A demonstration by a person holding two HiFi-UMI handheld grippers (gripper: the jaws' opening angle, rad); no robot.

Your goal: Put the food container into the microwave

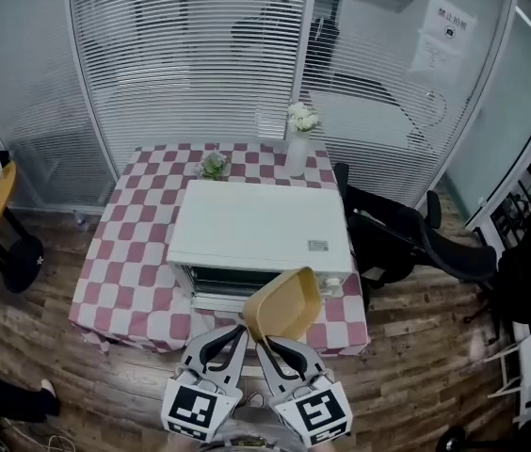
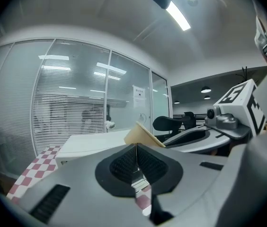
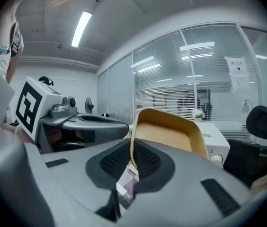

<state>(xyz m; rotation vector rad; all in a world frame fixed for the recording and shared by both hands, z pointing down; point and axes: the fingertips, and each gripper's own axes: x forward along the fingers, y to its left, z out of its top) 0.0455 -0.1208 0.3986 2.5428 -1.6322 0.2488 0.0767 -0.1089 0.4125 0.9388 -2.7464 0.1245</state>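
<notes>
At the jaws, left gripper [image 2: 136, 151] and right gripper [image 3: 130, 156] were each clamped on the near rim of the tilted food container [image 1: 284, 307]; the microwave [image 1: 261, 224] lay straight ahead, just beyond.

Checkered table [image 1: 115, 262] with white microwave [image 1: 261, 226], flower vase [image 1: 297, 149] and small plant [image 1: 214, 165] (both behind it)

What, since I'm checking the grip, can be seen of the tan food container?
The food container is a shallow tan tray with rounded corners and a raised rim, plastic-looking and empty. It is tilted up in the air before the white microwave. The left gripper and right gripper each pinch its near rim, side by side.
</notes>
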